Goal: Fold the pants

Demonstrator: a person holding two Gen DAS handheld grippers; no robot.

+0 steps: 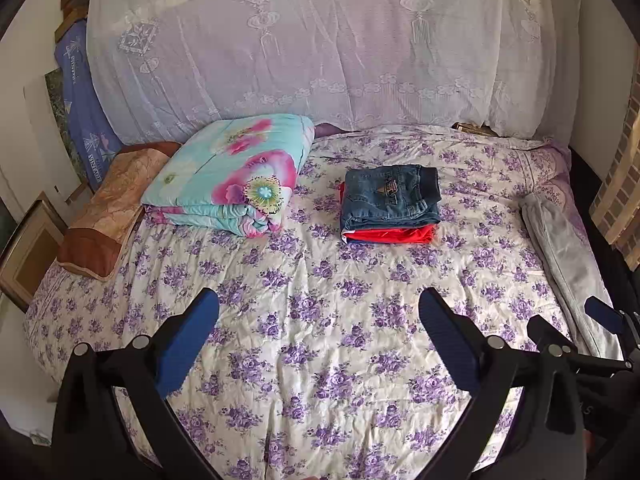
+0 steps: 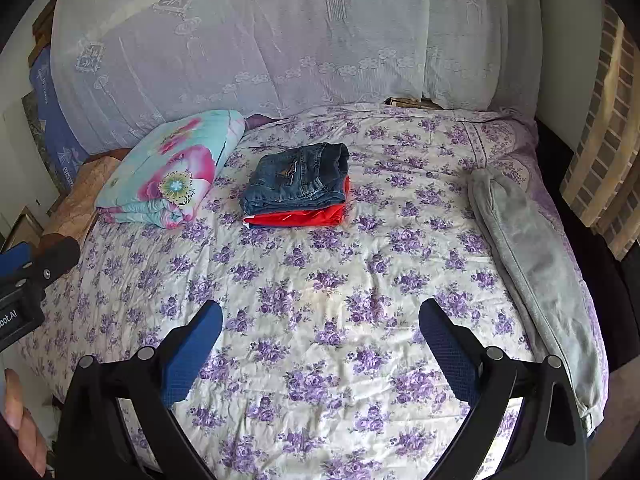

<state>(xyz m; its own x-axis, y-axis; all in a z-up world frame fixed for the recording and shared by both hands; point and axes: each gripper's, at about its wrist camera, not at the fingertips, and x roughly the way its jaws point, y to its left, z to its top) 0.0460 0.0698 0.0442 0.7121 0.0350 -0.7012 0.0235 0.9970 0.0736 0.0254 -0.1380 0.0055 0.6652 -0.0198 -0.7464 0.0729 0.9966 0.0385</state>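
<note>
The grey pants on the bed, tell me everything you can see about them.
The grey pants look like soft, fleecy fabric, pale grey and plain. They lie stretched out long and narrow along the right edge of the bed, on the purple-flowered sheet, not yet folded into a stack. A cuff or hem shows at the near end. Neither gripper touches them; the folded jeans pile lies apart, further toward the middle.

"VINTAGE" reads on the blue cloth [image 1: 86, 120]; "oot.AI" on the left tongs' body [image 2: 16, 312].
</note>
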